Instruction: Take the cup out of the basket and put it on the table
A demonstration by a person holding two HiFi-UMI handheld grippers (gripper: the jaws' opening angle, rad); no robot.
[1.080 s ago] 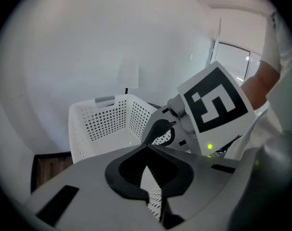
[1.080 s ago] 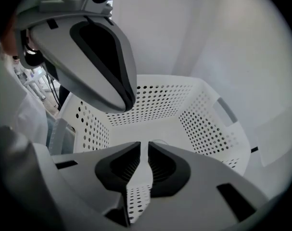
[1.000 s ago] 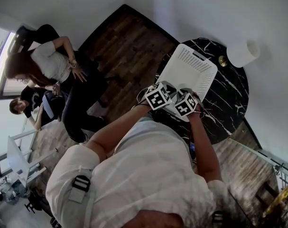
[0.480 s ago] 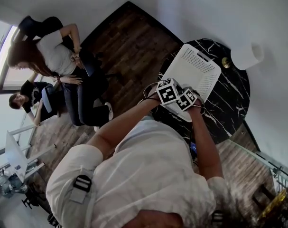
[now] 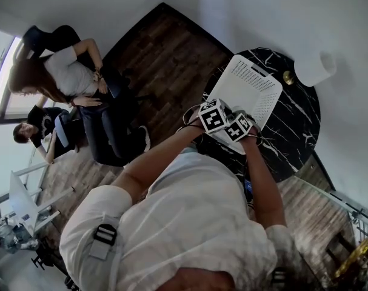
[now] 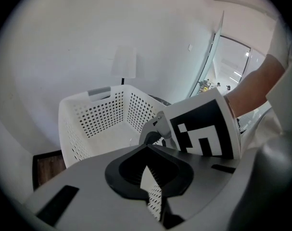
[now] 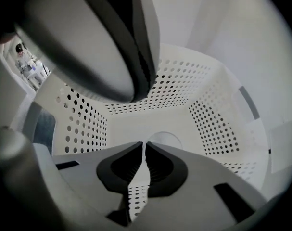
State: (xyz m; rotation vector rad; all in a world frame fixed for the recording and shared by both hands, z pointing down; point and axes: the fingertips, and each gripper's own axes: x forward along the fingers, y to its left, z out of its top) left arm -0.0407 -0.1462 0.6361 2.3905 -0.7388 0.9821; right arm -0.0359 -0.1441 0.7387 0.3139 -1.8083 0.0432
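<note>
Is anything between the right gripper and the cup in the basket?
Nothing visible. The cup sits on the basket floor right beyond the right gripper, whose jaws are together with nothing in them.

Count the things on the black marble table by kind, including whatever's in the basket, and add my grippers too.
White perforated basket: 1
Cup, lying inside the basket: 1
Lamp with white shade: 1
Grippers: 2, the left gripper and the right gripper
Total: 5
</note>
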